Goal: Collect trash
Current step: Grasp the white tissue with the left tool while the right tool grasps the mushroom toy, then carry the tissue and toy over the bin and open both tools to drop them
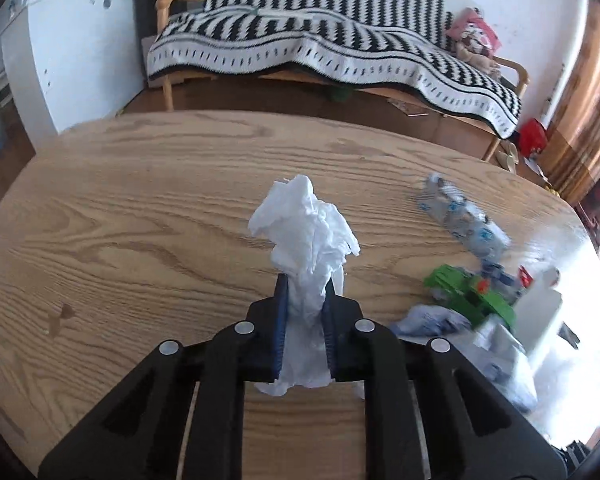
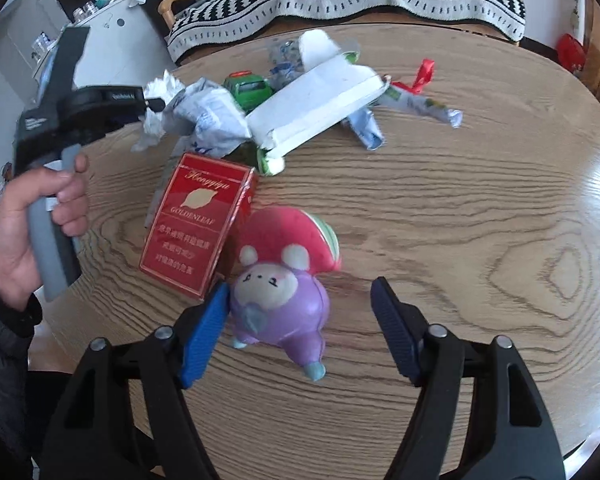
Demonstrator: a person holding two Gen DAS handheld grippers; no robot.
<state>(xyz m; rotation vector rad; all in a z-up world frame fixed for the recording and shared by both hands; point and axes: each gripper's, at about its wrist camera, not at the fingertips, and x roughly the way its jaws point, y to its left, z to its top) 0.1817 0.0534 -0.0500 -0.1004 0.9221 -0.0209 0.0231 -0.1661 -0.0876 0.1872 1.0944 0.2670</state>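
My left gripper (image 1: 306, 292) is shut on a crumpled white tissue (image 1: 308, 224), which stands up out of the blue pads above the wooden table (image 1: 140, 208). In the right wrist view a hand (image 2: 24, 232) holds that left gripper (image 2: 156, 104) at the left, with the tissue (image 2: 166, 86) at its tip. My right gripper (image 2: 300, 316) is open over a purple squishy toy with a red cap (image 2: 280, 308). The toy lies between the jaws: the left pad is at its side and the right pad stands well clear. A red cigarette box (image 2: 196, 220) lies just behind the toy.
A heap at the table's far side holds a white carton (image 2: 316, 104), crumpled paper (image 2: 208, 116), a green toy car (image 2: 248, 86), a crushed bottle (image 1: 460, 216), a wrapper (image 2: 420, 104) and a red ribbon (image 2: 424, 74). Beyond stands a bench with a striped blanket (image 1: 320, 36).
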